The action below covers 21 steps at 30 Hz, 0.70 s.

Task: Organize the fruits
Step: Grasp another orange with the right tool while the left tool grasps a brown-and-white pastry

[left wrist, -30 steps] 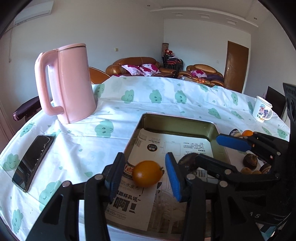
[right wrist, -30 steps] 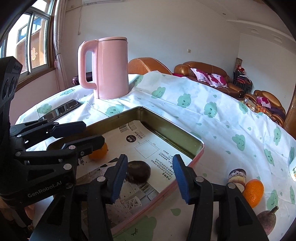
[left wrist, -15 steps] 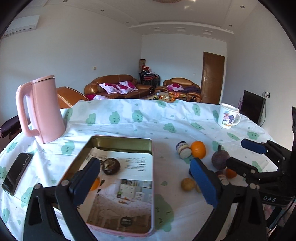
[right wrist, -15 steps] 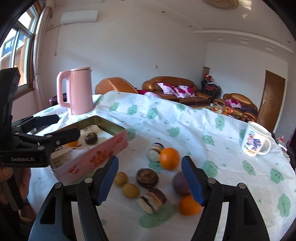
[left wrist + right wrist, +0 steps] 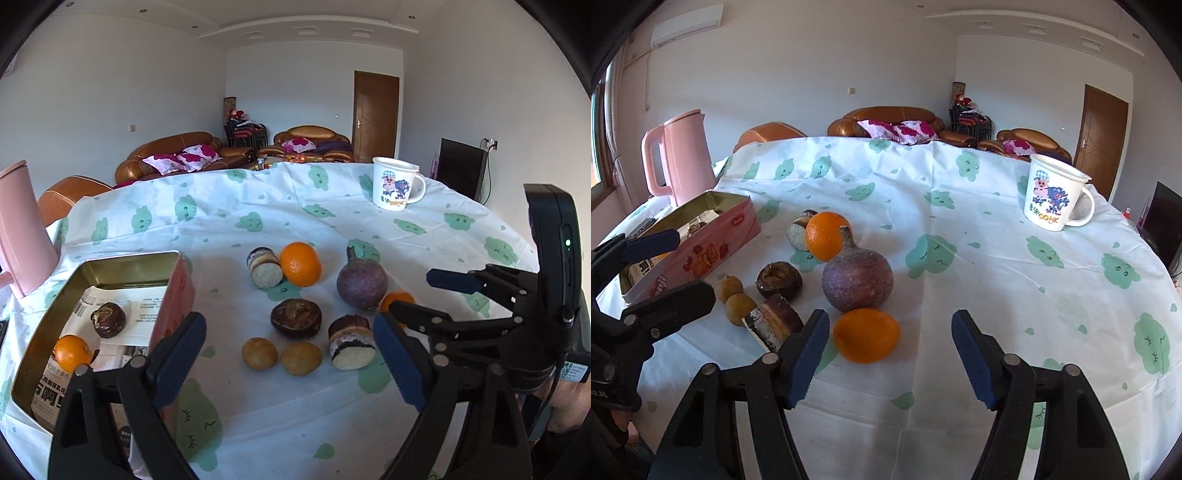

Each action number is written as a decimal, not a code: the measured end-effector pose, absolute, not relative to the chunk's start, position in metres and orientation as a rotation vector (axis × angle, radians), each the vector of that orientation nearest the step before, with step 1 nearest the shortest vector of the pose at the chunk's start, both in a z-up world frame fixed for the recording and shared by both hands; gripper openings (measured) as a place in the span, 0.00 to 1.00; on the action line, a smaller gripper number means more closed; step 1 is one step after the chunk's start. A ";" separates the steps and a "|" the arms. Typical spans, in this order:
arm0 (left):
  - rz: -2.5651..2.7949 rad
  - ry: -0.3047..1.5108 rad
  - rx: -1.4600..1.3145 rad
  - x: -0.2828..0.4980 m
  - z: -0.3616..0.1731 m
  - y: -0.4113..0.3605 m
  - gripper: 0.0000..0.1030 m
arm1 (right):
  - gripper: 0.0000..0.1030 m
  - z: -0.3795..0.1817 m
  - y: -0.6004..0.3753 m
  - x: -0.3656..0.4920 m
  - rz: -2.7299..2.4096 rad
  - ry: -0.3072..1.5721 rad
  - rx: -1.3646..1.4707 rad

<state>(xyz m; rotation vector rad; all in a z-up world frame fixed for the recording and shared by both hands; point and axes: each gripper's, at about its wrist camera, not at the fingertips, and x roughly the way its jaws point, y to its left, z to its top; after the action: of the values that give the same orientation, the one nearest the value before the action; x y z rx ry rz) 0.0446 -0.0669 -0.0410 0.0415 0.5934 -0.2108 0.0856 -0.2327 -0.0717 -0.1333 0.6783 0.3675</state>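
Left gripper (image 5: pixel 288 354) wide, jaws closing with nothing pressed between them, hovering over loose fruit (image 5: pixel 295 317) mid-frame. Right gripper (image 5: pixel 886 354) narrower, jaws closing too, empty, orange (image 5: pixel 866 340) just beside its left finger. Tin (image 5: pixel 129 263) at left, holding an orange (image 5: pixel 72 352) and a dark fruit (image 5: pixel 108 319).

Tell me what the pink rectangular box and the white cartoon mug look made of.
The pink rectangular box looks like thin sheet metal: its inside wall has a dull gold sheen and the rim is rolled. The white cartoon mug looks glossy, ceramic or possibly enamel; the pictures cannot settle which.
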 end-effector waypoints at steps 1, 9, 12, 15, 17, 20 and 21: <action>-0.215 0.596 0.039 0.045 -0.042 -0.068 0.90 | 0.55 -0.073 -0.234 0.088 0.390 0.697 -0.118; -0.260 0.620 0.051 0.047 -0.050 -0.082 0.83 | 0.42 -0.082 -0.228 0.095 0.498 0.785 -0.112; -0.266 0.634 0.063 0.048 -0.054 -0.088 0.80 | 0.41 -0.080 -0.229 0.095 0.499 0.775 -0.100; -0.277 0.639 0.076 0.049 -0.056 -0.092 0.70 | 0.41 -0.075 -0.235 0.087 0.458 0.714 -0.086; -0.277 0.641 0.086 0.049 -0.056 -0.095 0.70 | 0.41 -0.071 -0.240 0.082 0.420 0.669 -0.067; -0.299 0.651 0.102 0.052 -0.058 -0.100 0.60 | 0.41 -0.067 -0.242 0.078 0.397 0.631 -0.063; -0.311 0.663 0.109 0.053 -0.059 -0.104 0.57 | 0.41 -0.067 -0.242 0.078 0.395 0.630 -0.064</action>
<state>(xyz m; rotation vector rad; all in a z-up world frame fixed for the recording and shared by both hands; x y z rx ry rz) 0.0532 -0.1038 -0.0592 0.1092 0.6628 -0.3109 0.0783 -0.2422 -0.0667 -0.0644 0.6303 0.3946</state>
